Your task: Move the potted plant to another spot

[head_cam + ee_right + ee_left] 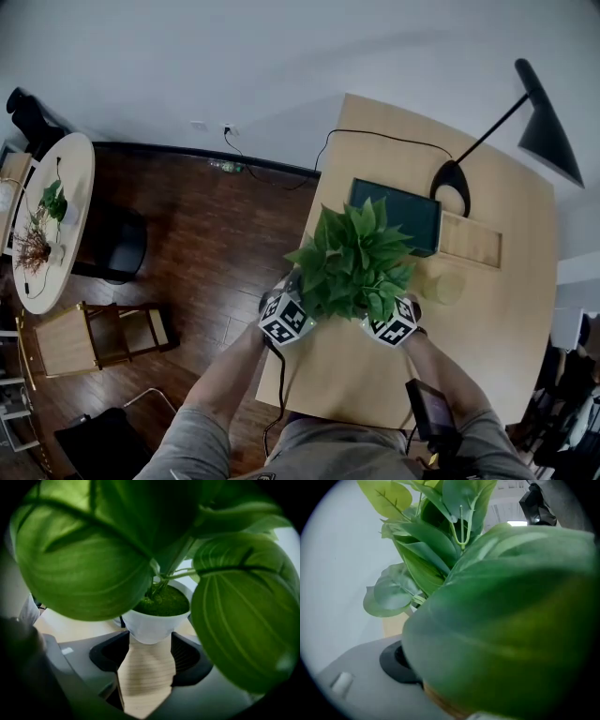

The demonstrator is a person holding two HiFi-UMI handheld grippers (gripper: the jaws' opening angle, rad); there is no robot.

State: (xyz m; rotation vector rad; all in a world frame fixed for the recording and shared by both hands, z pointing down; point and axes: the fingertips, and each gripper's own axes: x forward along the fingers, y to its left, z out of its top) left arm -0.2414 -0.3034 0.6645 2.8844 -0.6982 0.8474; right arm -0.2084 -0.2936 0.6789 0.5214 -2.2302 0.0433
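The potted plant (356,258), broad green leaves in a white pot (154,623), hangs over the near left part of the wooden table (487,328). In the right gripper view my right gripper (149,641) has its black pads (190,656) against the pot's narrow lower sides, with the tabletop showing below. In the head view its marker cube (394,323) sits at the plant's right. The left gripper's marker cube (284,319) sits at the plant's left. A big leaf (506,620) fills the left gripper view, so only one grey jaw with a black pad (396,665) shows.
On the table behind the plant lie a dark tray (398,214), a wooden board (471,239), a pale round cup (445,286) and a black lamp's base (452,187) with its cable (375,137). The table's left edge (286,361) runs beside the left gripper. A round white table (70,178) and a wooden stool (94,337) stand far left.
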